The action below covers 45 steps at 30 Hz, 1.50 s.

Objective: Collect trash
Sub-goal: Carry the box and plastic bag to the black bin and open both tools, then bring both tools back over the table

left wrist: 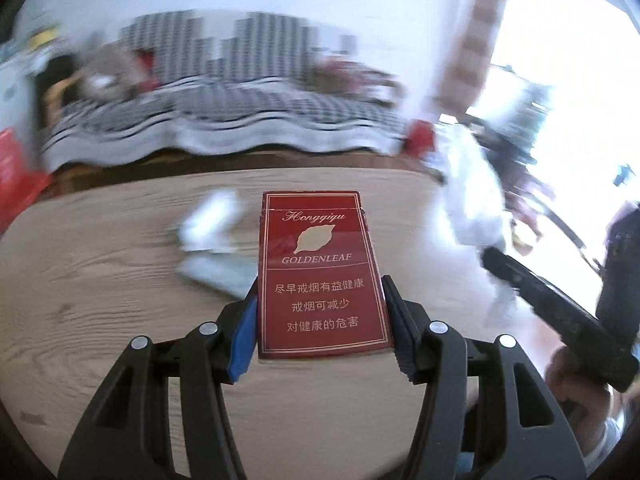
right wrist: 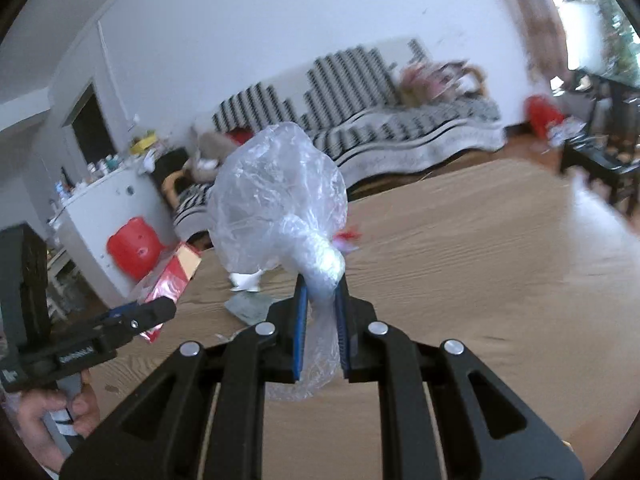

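A red cigarette pack with gold lettering sits upright between the pads of my left gripper, which is shut on its two long sides above the wooden table. My right gripper is shut on the twisted neck of a clear plastic bag that balloons above the fingertips. The left wrist view shows the right gripper off to the right, with the bag a white blur. On the table lie a crumpled white paper and a flat grey-green wrapper, both also in the right wrist view: paper, wrapper.
Behind the table stands a sofa with a black-and-white striped cover. A white cabinet, a red stool and red packaging are at the left. Dark furniture stands at the right by a bright window. A small red-white scrap lies on the tabletop.
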Each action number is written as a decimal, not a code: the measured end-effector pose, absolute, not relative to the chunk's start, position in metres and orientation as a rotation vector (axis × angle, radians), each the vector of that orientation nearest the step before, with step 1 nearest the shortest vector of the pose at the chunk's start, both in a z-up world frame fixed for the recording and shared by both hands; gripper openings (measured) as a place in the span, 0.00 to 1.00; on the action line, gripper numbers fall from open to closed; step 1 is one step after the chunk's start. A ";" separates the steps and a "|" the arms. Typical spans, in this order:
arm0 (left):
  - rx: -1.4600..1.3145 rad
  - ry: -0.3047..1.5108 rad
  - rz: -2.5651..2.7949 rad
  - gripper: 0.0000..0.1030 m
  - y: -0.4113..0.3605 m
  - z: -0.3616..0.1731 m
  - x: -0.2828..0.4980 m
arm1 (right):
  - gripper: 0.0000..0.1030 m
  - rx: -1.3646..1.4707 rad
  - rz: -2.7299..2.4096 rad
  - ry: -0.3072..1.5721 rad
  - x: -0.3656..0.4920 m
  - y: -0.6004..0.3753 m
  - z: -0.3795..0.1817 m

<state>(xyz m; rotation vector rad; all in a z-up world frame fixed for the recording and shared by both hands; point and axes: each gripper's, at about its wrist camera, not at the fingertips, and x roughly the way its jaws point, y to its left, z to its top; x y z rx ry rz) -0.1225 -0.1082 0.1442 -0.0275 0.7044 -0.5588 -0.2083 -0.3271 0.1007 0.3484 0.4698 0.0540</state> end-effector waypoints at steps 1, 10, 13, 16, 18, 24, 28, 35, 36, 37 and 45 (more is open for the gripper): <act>-0.003 0.705 -0.620 0.53 -0.131 0.148 -0.139 | 0.13 0.352 0.032 0.459 -0.225 -0.339 0.104; 0.221 0.874 -0.940 0.54 -0.270 0.088 -0.250 | 0.14 0.444 -0.185 0.603 -0.381 -0.452 0.054; 0.285 1.004 -1.006 0.54 -0.308 0.041 -0.272 | 0.14 0.552 -0.217 0.718 -0.408 -0.477 0.001; 0.372 1.080 -1.002 0.54 -0.329 0.004 -0.278 | 0.14 0.677 -0.234 0.821 -0.422 -0.493 -0.056; 0.456 1.136 -0.994 0.54 -0.344 -0.025 -0.281 | 0.14 0.717 -0.250 0.881 -0.428 -0.502 -0.089; 0.551 1.266 -0.973 0.54 -0.361 -0.081 -0.271 | 0.14 0.826 -0.261 1.016 -0.418 -0.507 -0.163; 0.546 1.312 -0.957 0.54 -0.364 -0.097 -0.259 | 0.14 0.874 -0.264 1.044 -0.413 -0.510 -0.181; 0.519 1.265 -0.952 0.94 -0.369 -0.094 -0.269 | 0.93 0.890 -0.283 0.967 -0.411 -0.521 -0.164; 0.522 1.247 -0.957 0.94 -0.368 -0.090 -0.271 | 0.93 0.878 -0.290 0.951 -0.410 -0.524 -0.155; 0.527 1.229 -0.955 0.94 -0.367 -0.084 -0.271 | 0.93 0.847 -0.319 0.926 -0.413 -0.525 -0.143; 0.290 0.875 -0.874 0.94 -0.294 0.052 -0.252 | 0.93 0.416 -0.479 0.608 -0.400 -0.499 -0.011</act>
